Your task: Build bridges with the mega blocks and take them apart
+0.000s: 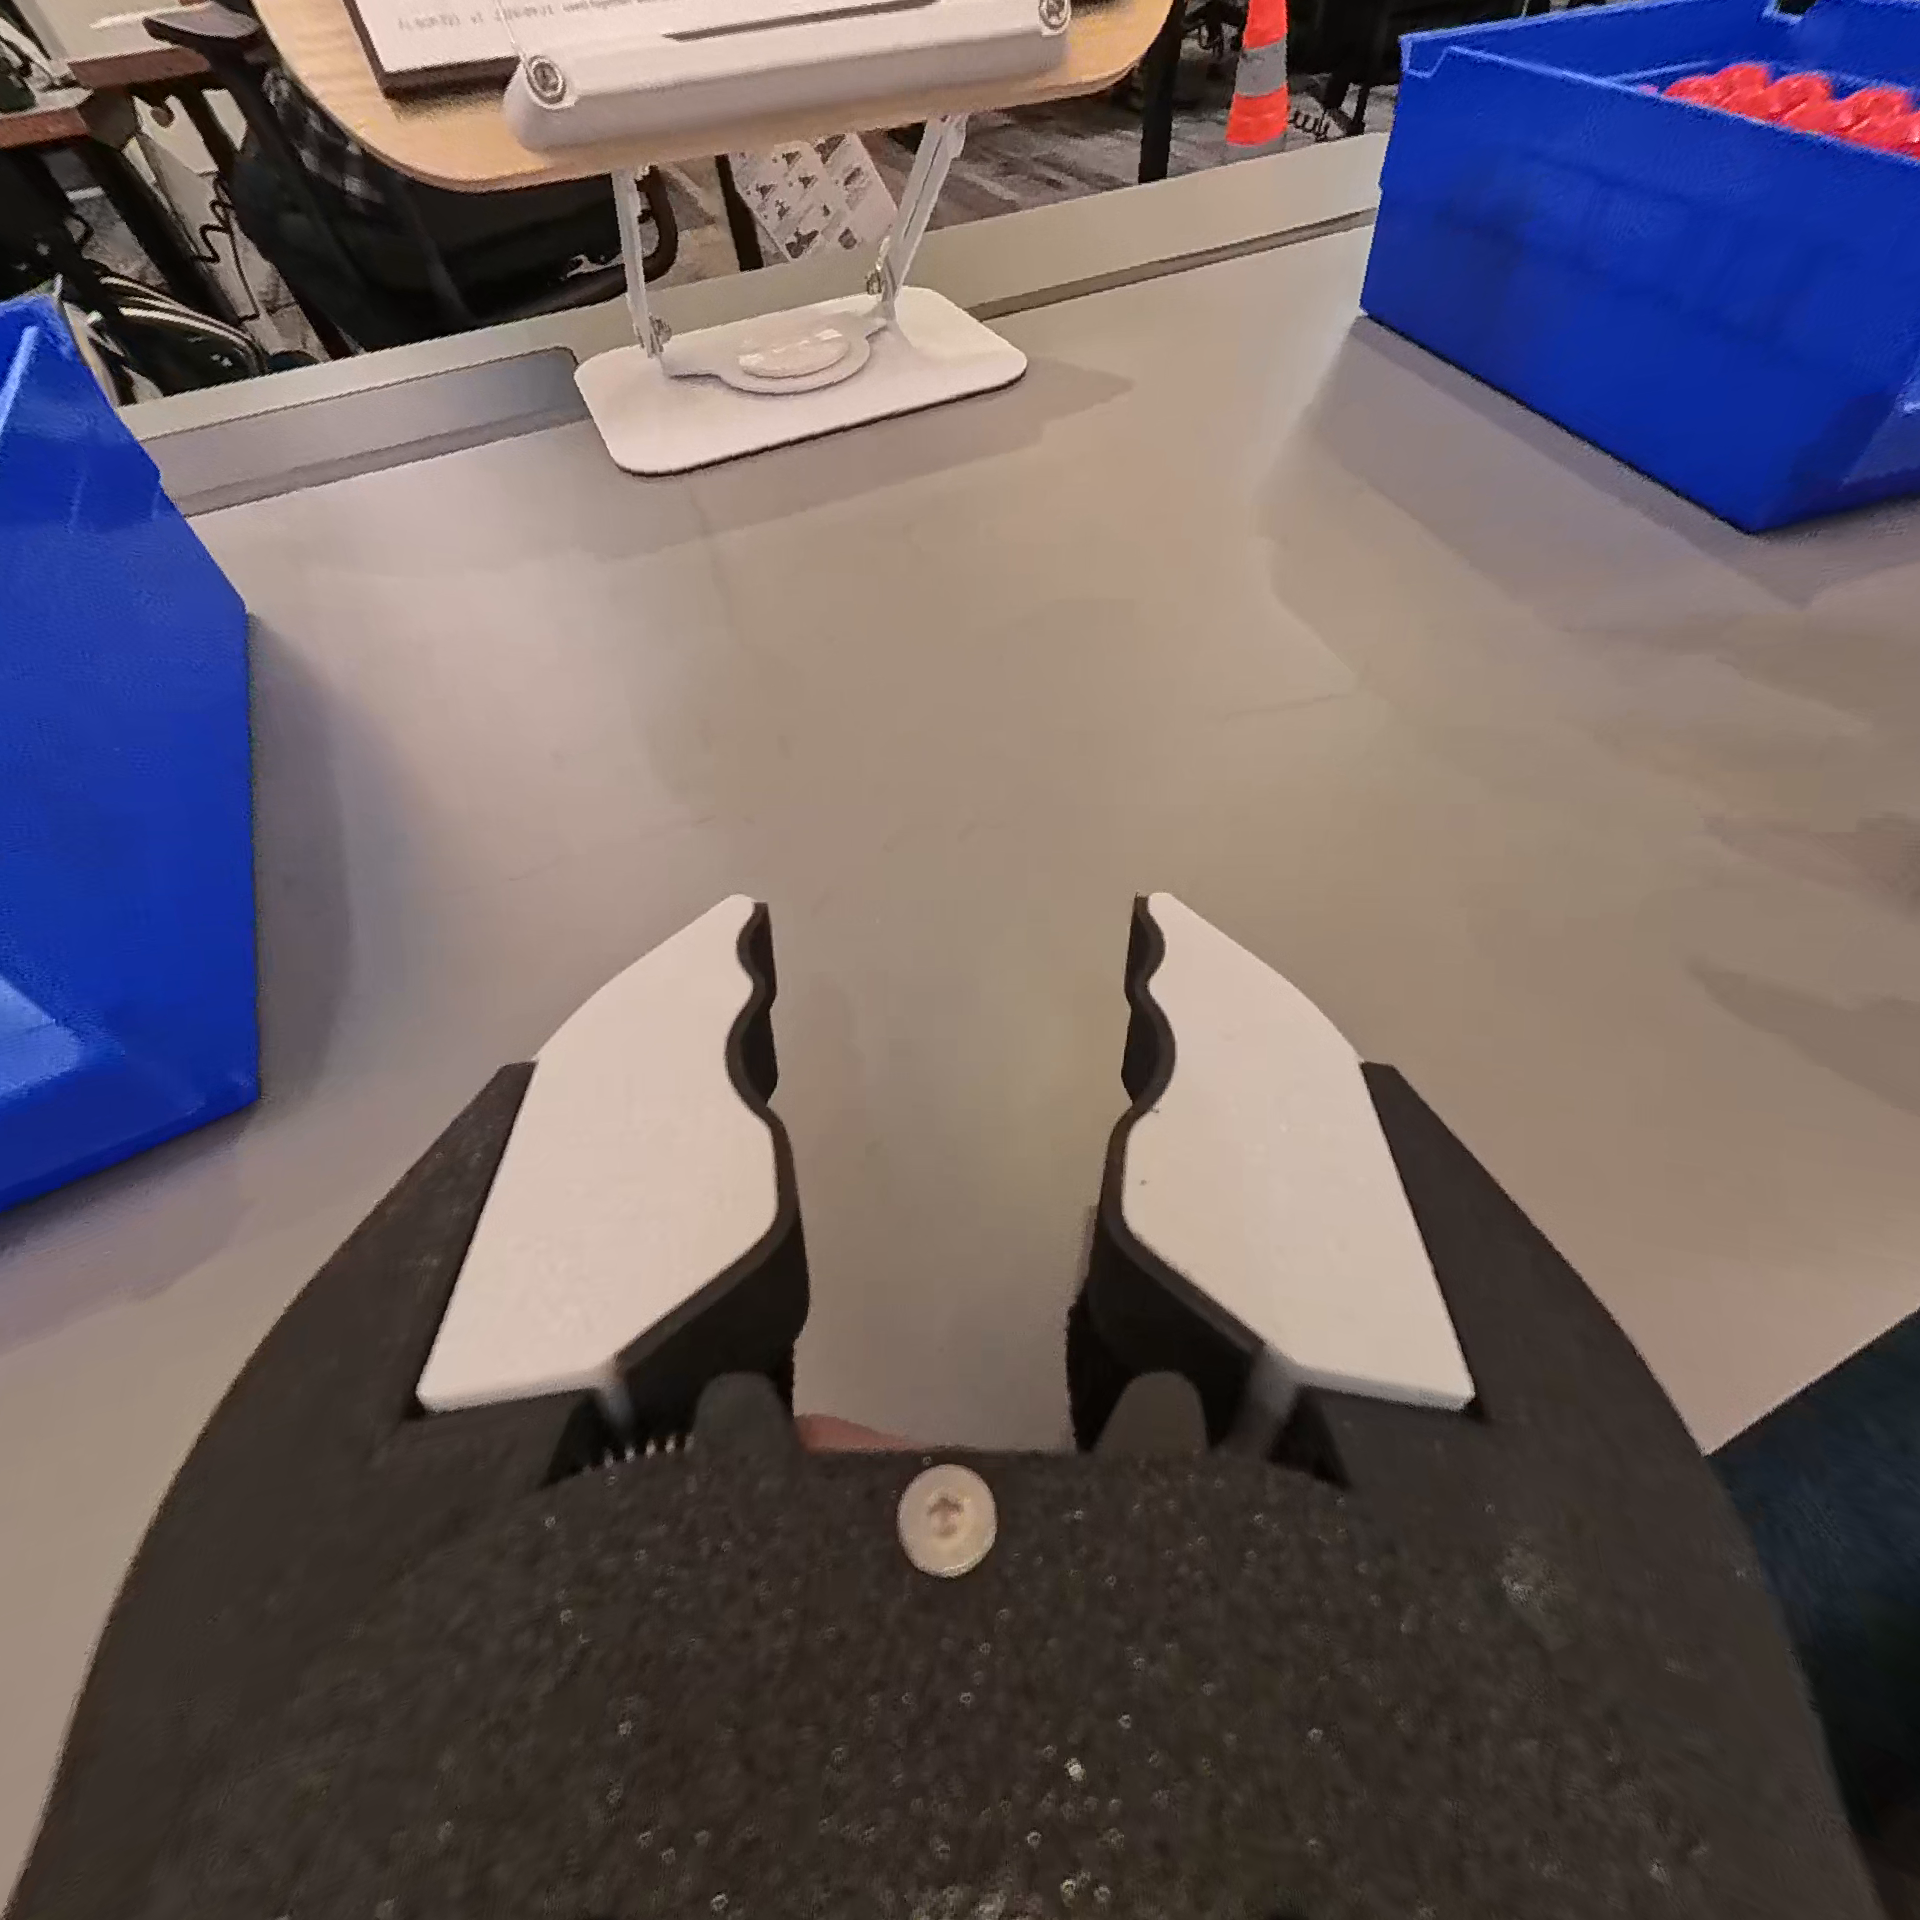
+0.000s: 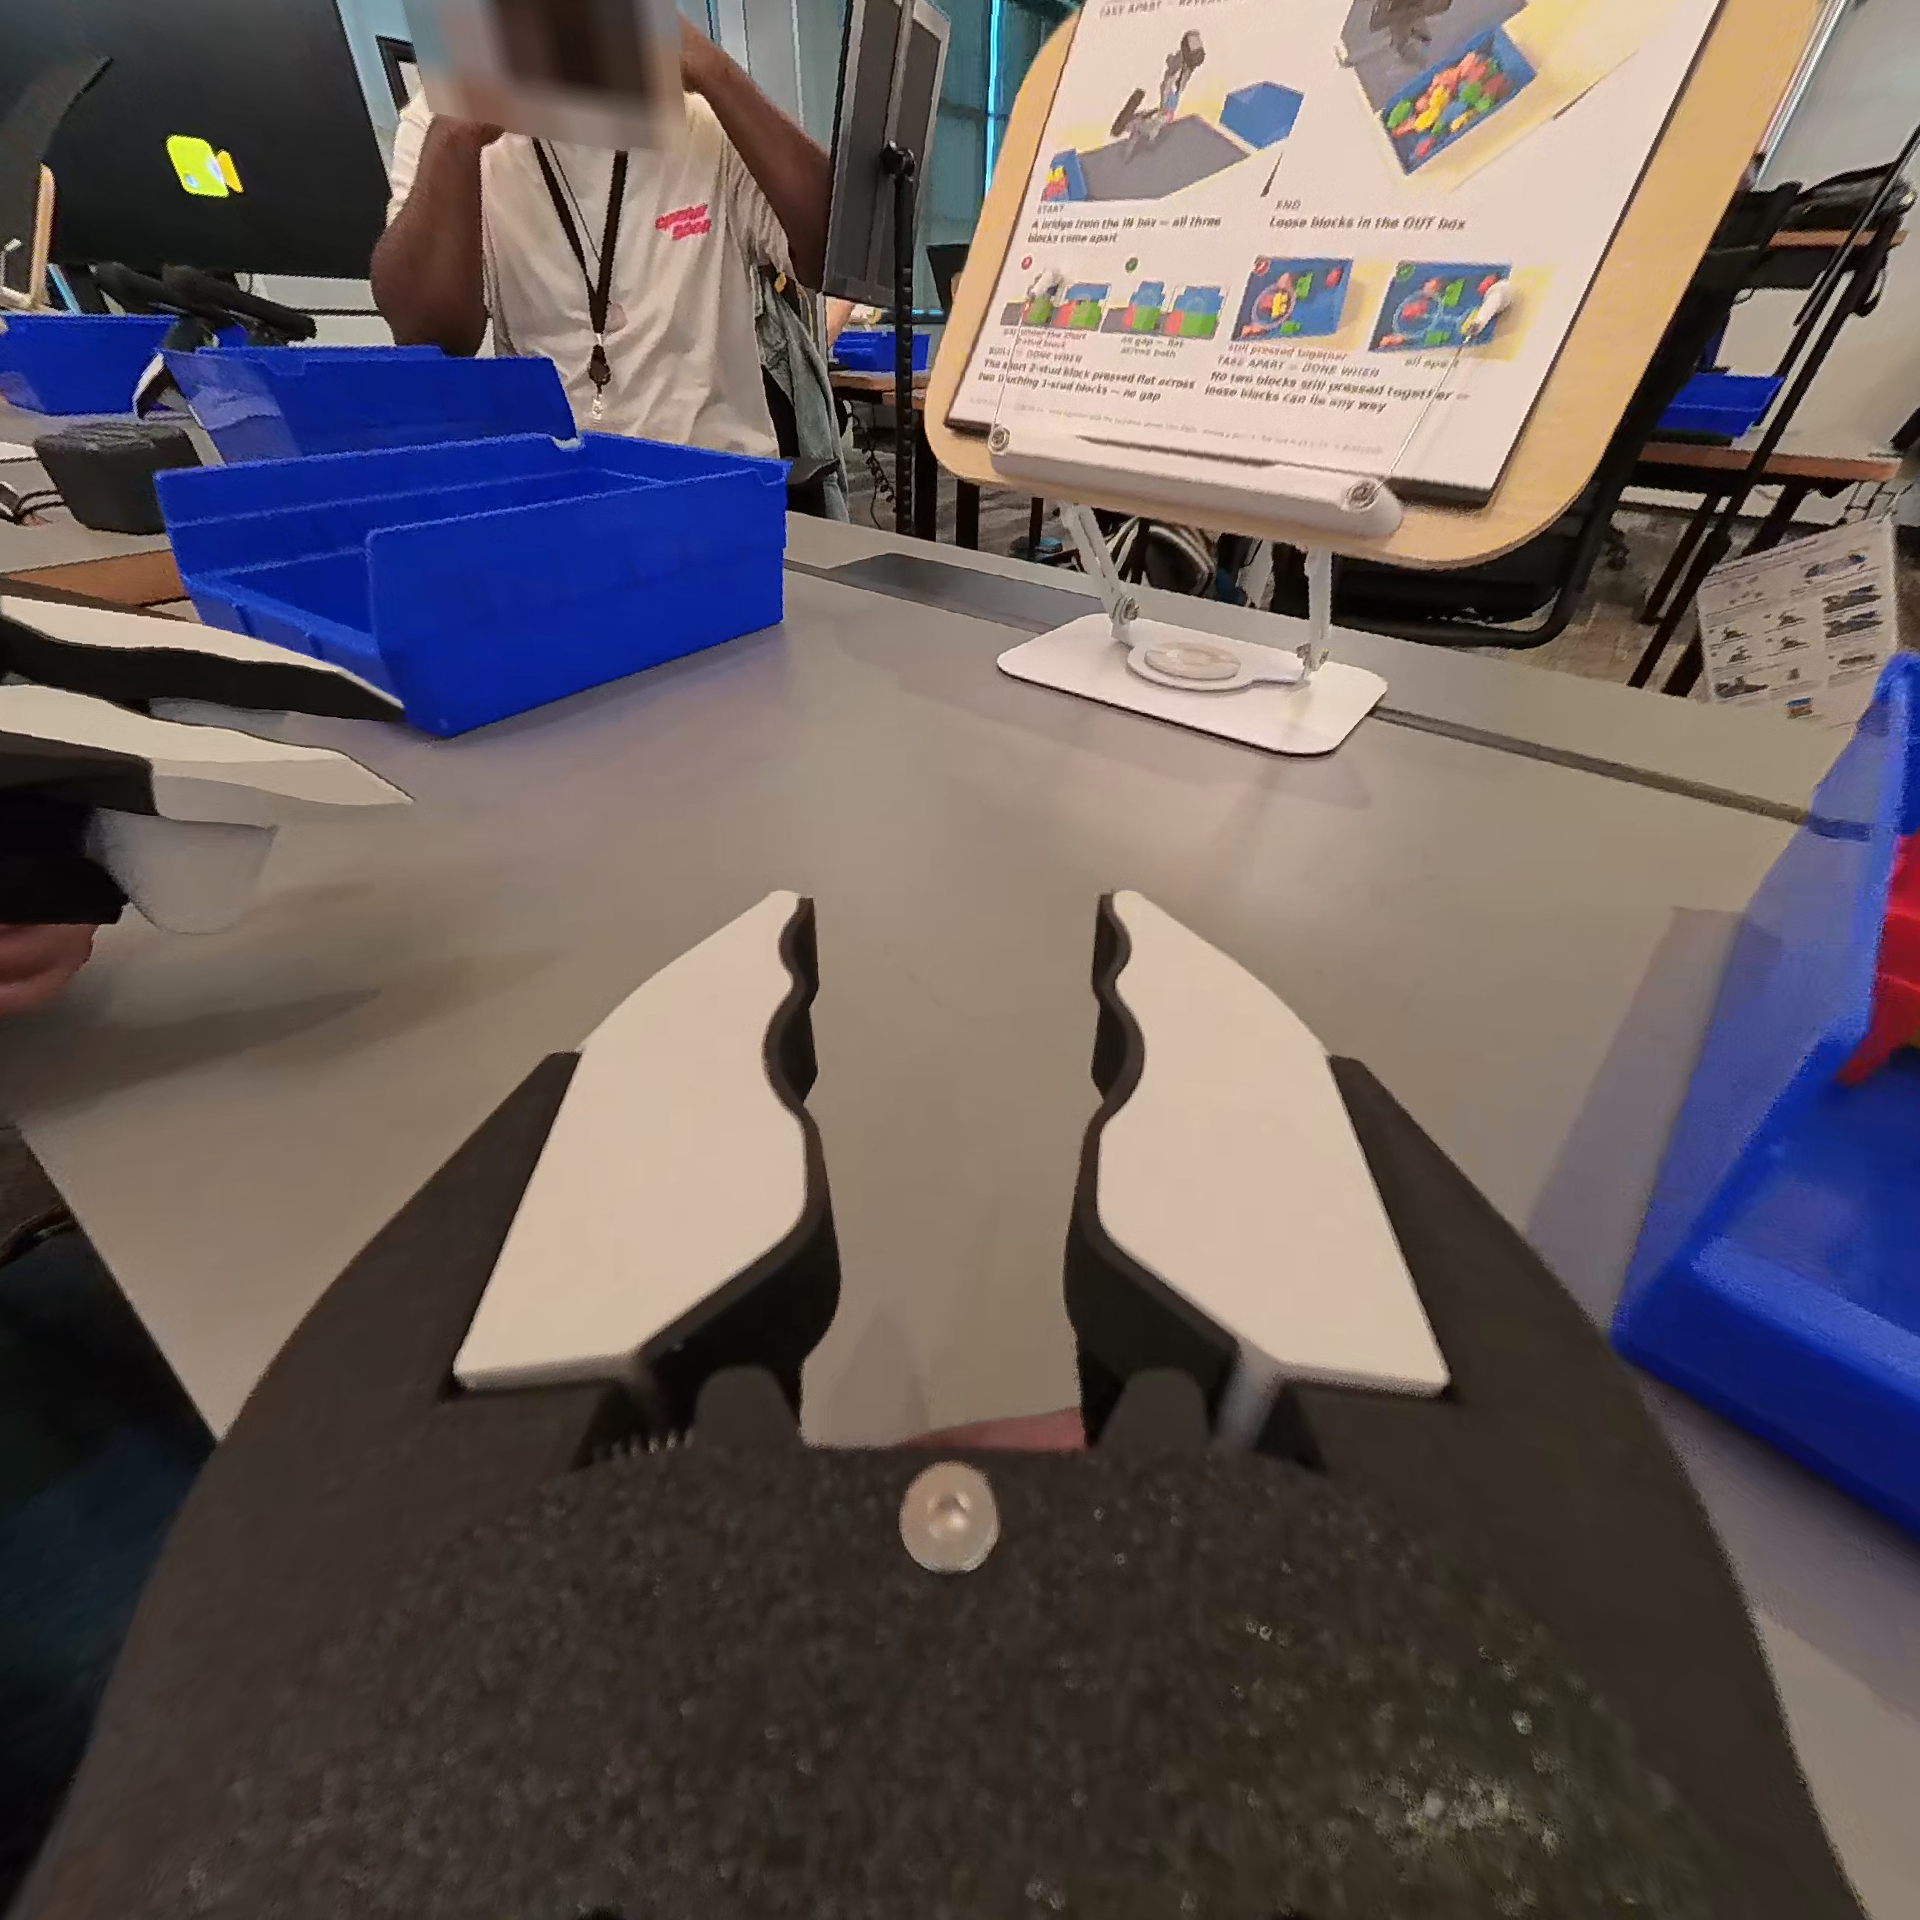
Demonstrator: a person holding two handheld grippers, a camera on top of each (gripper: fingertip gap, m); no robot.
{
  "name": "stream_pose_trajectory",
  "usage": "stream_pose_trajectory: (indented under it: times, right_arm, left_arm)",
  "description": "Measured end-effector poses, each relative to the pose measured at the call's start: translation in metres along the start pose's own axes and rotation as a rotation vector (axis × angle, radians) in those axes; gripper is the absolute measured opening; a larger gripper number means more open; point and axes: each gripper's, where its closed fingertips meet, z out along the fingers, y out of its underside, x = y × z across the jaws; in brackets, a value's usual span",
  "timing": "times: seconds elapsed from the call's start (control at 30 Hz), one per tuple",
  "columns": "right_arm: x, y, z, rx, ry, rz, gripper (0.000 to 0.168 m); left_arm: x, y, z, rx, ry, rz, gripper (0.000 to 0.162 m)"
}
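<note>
Both claws, left claw (image 1: pixel 951 914) and right claw (image 2: pixel 954 909), are being held released and empty over the counter (image 1: pixel 935 675), so blocks (image 1: pixel 1797 99) risk being fumbled in the bin (image 1: pixel 1621 312).

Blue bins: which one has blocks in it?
The blue bin on the right: red blocks show over its rim. The left blue bin looks empty in the right wrist view.
</note>
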Motion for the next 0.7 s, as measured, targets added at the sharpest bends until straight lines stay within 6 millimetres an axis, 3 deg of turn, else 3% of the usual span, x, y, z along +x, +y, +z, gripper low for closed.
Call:
stream_pose_trajectory:
  times: [0.13, 0.3, 0.5, 0.7]
  right_arm:
    - [0.015, -0.008, -0.017, 0.019, 0.079, -0.023, 0.051]
    - [0.054, -0.003, -0.041, 0.014, 0.182, -0.027, 0.05]
    - [0.116, -0.002, -0.079, 0.036, 0.324, 0.057, 0.049]
    - [0.192, 0.015, -0.131, -0.016, 0.547, 0.127, 0.049]
  left_arm:
    - [0.02, -0.015, 0.007, -0.008, 0.072, -0.011, 0.066]
    - [0.072, -0.057, 0.025, 0.039, 0.177, 0.054, 0.066]
    - [0.182, -0.101, 0.072, 0.02, 0.376, 0.103, 0.067]
    - [0.292, -0.12, 0.152, -0.077, 0.461, 0.05, 0.071]
